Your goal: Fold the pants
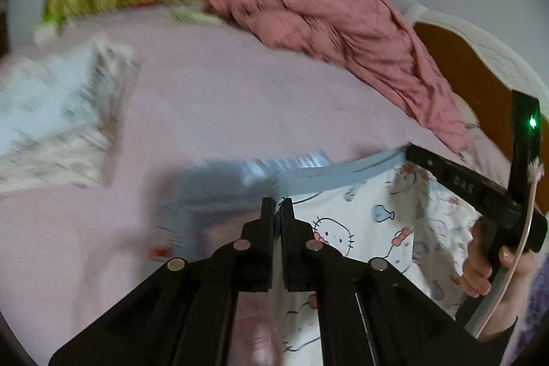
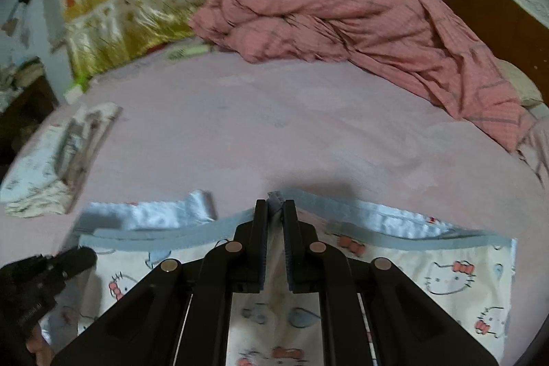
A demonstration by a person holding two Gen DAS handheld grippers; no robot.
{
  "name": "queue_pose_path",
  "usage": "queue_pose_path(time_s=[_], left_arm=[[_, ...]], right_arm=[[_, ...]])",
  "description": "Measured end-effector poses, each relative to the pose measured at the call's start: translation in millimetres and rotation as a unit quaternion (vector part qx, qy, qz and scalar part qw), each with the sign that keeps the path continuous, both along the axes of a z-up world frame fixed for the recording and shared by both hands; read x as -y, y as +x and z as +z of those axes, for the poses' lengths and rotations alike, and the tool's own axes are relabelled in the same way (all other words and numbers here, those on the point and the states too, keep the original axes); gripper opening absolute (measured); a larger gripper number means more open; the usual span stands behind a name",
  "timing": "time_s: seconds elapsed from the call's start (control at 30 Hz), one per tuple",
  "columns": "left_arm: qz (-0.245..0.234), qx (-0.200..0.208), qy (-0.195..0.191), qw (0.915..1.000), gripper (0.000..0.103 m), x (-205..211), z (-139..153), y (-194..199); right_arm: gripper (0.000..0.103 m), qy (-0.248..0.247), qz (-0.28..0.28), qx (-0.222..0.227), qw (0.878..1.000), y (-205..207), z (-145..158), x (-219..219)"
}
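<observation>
Item: white cotton pants with cartoon-cat print and grey-blue waistband (image 2: 446, 276), lying on the pink bedsheet (image 2: 274, 132), waistband running crosswise directly ahead of both tools. Right gripper (image 2: 274, 204) is pinching the waistband edge, jaws narrow. Left gripper (image 1: 277, 204) is sitting closed at the waistband's opposite end; fabric between its jaws unclear through blur. Both hands equally near
</observation>
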State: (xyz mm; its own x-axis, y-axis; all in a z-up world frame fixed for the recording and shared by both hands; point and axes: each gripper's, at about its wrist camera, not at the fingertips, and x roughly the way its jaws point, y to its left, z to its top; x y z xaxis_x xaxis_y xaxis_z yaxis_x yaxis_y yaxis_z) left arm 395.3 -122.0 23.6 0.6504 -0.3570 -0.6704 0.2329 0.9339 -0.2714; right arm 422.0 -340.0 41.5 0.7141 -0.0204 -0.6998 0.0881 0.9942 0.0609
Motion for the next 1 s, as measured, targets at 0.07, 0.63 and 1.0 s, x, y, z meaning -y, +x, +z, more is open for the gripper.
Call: queue_pose_path(time_s=[0.07,0.63,1.0], left_arm=[[0.023,0.018,0.027,0.9992,0.003,-9.3,15.2,-6.0],[0.057,-0.040,0.085,0.9939,0.010,-24.2,-43.2,26.4],[0.068,0.083,0.070,0.9918,0.037,-22.8,34.0,-14.6]], right_arm=[[0.008,0.024,0.017,0.021,0.999,-2.8,5.3,-5.4],[0.010,-0.021,0.034,-0.008,0.999,22.4,-39.4,-59.9],[0.076,-0.033,0.018,0.090,0.995,-35.9,45.2,-49.1]])
